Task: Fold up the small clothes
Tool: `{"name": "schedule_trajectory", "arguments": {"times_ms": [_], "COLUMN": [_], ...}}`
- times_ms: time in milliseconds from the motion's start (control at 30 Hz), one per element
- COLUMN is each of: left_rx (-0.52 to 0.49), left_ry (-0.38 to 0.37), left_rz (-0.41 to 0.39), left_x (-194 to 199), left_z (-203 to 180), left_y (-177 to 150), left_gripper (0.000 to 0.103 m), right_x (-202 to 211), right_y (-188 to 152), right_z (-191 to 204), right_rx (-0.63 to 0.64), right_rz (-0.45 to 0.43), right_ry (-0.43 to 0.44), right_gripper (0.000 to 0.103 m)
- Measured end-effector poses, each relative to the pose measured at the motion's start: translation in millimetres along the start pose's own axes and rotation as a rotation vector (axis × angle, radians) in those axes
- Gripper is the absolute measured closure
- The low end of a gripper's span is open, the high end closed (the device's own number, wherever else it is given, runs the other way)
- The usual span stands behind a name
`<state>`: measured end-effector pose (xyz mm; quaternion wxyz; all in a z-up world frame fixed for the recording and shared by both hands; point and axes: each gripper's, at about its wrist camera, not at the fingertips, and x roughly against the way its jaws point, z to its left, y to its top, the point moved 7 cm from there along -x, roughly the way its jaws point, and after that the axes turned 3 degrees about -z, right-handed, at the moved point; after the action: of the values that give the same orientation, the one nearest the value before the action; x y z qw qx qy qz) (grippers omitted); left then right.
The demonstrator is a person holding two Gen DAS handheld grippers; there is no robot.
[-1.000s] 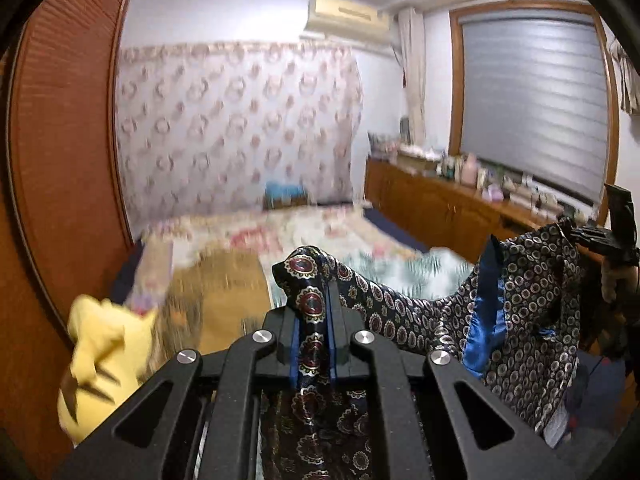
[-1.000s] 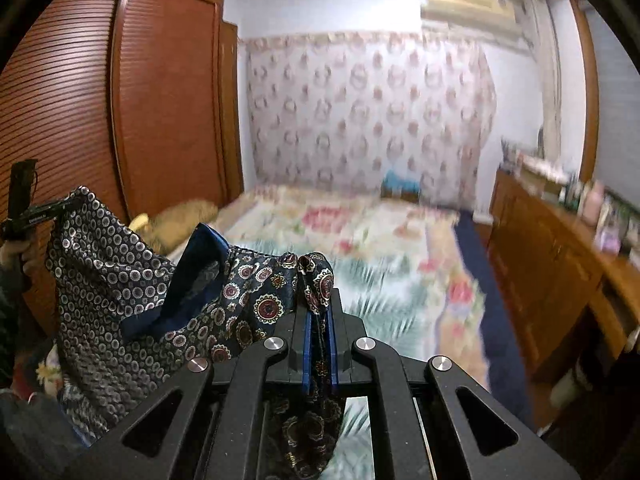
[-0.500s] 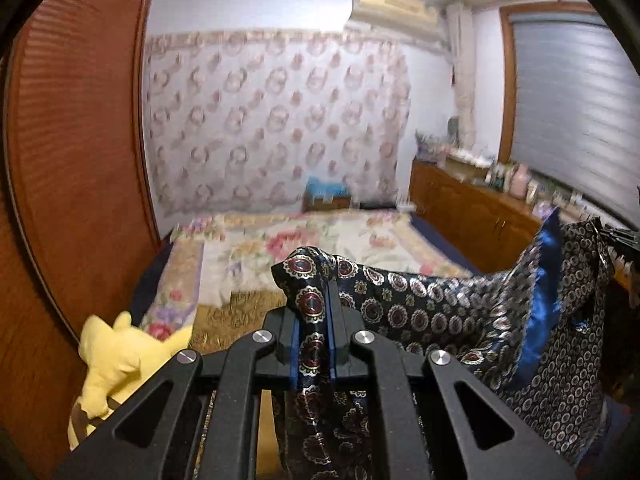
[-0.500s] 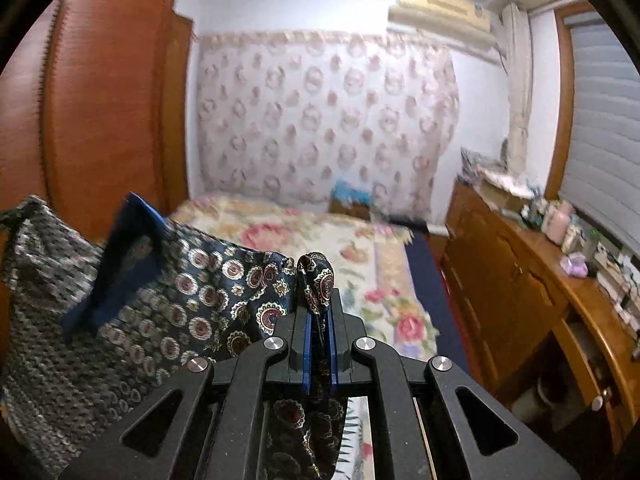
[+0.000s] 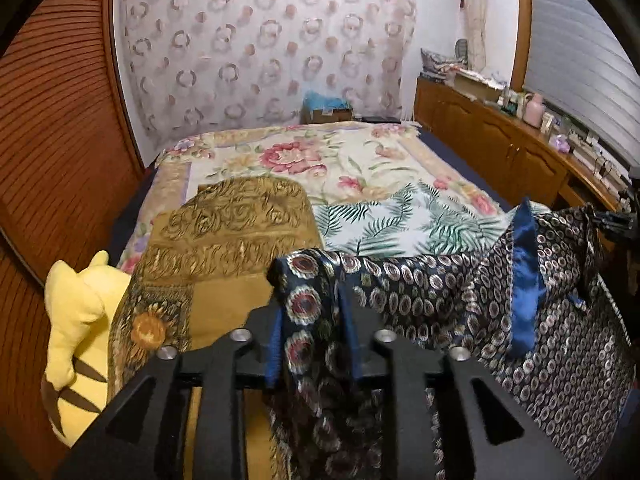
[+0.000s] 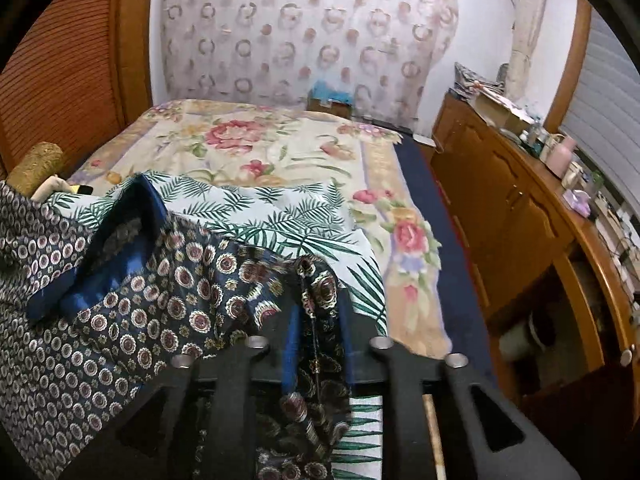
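Left gripper (image 5: 314,312): jaws clamped on one corner of the patterned garment (image 5: 420,292). Right gripper (image 6: 318,312): jaws clamped on another corner. The garment hangs stretched between both, above the floral bedspread (image 5: 288,168) and the plush toy (image 5: 76,336).

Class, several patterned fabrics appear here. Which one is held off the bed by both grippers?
The navy medallion-print garment with blue lining, pinched by both grippers; the palm-leaf sheet and gold rose-embossed cloth lie on the bed.

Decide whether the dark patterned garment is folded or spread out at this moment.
Spread, not folded. The garment hangs stretched in the air between the left gripper and right gripper, above the bed.
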<state>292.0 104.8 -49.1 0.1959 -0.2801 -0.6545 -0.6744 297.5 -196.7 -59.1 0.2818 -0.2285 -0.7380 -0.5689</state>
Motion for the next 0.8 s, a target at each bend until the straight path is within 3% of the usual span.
{"name": "schedule_trajectory", "arguments": {"times_ms": [100,200,500,700,800], "left_rx": [-0.019,-0.036,-0.019,-0.011,-0.007], "left_ry": [-0.020,-0.030,-0.074,-0.062,-0.059], "left_rz": [-0.023,-0.039,-0.034,-0.003,0.012], "left_x": [16.2,30.8,58.0,59.8,57.2], "left_z": [-4.3,-6.2,-7.9,-7.4,-5.7], "left_y": [-6.1,-14.7,-58.7,-82.7,-91.1], "left_gripper": [0.053,0.043,0.040,0.040,0.040], "right_x": [-1.1,25.4,45.4,13.3,-12.3], "right_y": [17.7,13.1,18.6,21.6,18.9], "right_z": [8.0,10.9,97.0,142.8,135.2], "right_rx": [-0.014,-0.025,-0.010,-0.039,-0.038], "right_rz": [-0.023,-0.058,-0.080,-0.013,0.030], "right_ry": [0.020,0.063,0.243,0.296,0.293], "right_gripper": [0.064,0.059,0.058,0.058,0.058]}}
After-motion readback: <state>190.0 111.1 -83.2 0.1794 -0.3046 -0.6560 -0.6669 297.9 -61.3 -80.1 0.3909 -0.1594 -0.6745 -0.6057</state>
